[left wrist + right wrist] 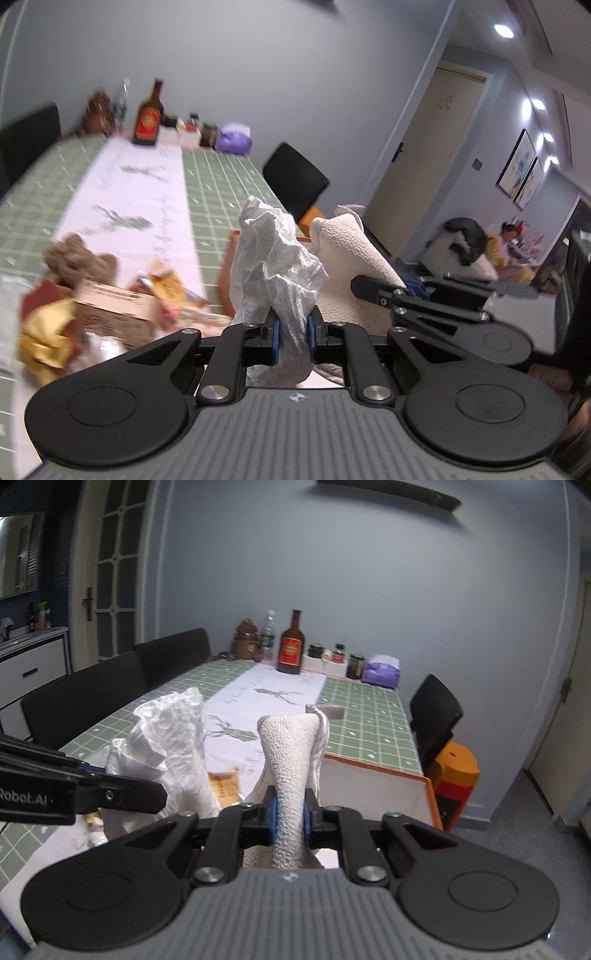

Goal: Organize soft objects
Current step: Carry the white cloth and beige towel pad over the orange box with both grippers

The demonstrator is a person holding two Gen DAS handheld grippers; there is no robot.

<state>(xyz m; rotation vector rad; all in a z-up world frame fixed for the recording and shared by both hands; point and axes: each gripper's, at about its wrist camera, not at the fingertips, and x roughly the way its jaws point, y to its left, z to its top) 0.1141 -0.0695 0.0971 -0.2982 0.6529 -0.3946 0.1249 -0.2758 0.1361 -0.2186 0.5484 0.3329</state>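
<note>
My left gripper [293,338] is shut on a crumpled thin white cloth [275,258] and holds it up above the table's near end. My right gripper [289,821] is shut on a cream textured towel [290,749], also lifted. In the left wrist view the towel [351,254] and the right gripper's arm [436,299] sit just right of the white cloth. In the right wrist view the white cloth [170,734] and the left gripper's arm [74,794] sit to the left. A brown plush bear [79,260] lies at the table's near left.
A long table with a green checked cloth [362,716] and white runner [266,698] stretches away. Bottles, jars and a purple bag [382,672] stand at its far end. A cardboard box [118,295], yellow cloth [46,339] and snack packets [168,284] lie near the bear. Black chairs stand on both sides.
</note>
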